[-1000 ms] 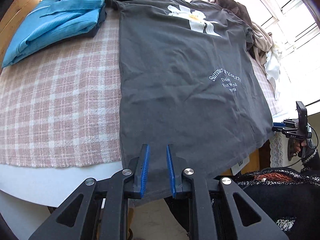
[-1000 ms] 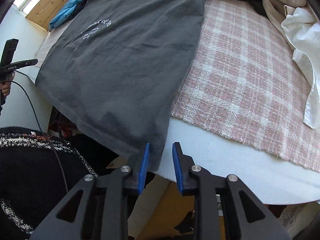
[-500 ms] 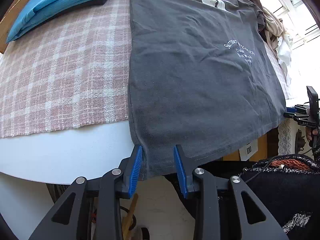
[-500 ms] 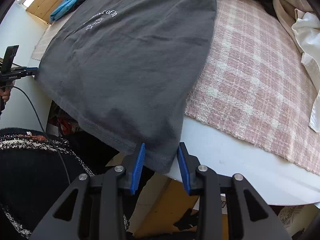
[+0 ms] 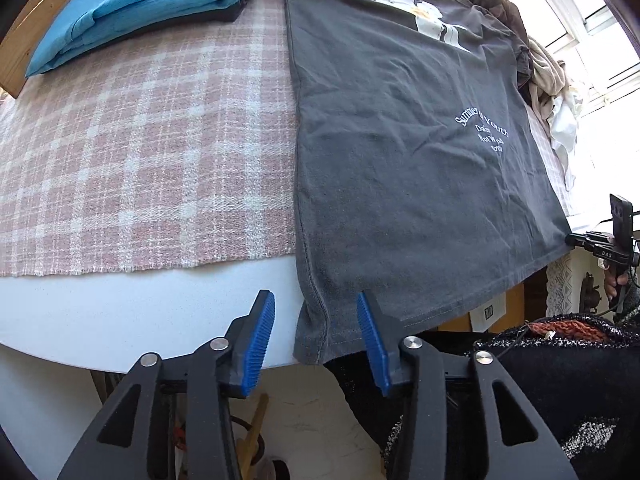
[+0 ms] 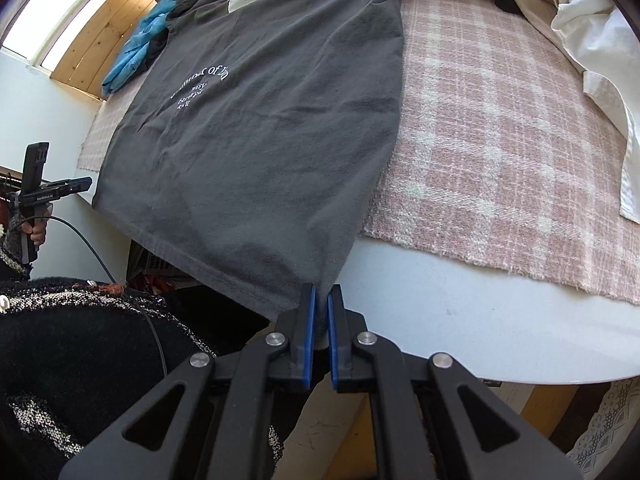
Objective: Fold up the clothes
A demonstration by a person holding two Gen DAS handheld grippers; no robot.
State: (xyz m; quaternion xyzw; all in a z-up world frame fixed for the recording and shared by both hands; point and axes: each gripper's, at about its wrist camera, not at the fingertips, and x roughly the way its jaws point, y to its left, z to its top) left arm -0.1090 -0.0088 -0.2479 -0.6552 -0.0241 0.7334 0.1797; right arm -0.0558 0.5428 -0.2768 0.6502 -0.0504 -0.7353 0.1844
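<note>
A dark grey T-shirt (image 5: 400, 140) with white lettering and a flower print lies spread on the table, its hem hanging over the near edge. My left gripper (image 5: 316, 312) is open, its blue pads either side of the shirt's left hem corner. In the right wrist view my right gripper (image 6: 322, 300) is shut on the right hem corner of the grey T-shirt (image 6: 260, 120). The other gripper shows at the left of the right wrist view (image 6: 48, 192) and at the right of the left wrist view (image 5: 600, 244).
A pink plaid cloth (image 5: 140, 160) covers the white round table (image 5: 140, 320). A folded blue garment (image 5: 140, 4) lies at the far left. A pile of unfolded clothes (image 5: 548, 72) sits at the far right, with a white garment (image 6: 592, 60). My black sweater fills the foreground.
The left gripper has opened wider and drawn back to the shirt's hem corner. The right gripper has closed on the other hem corner.
</note>
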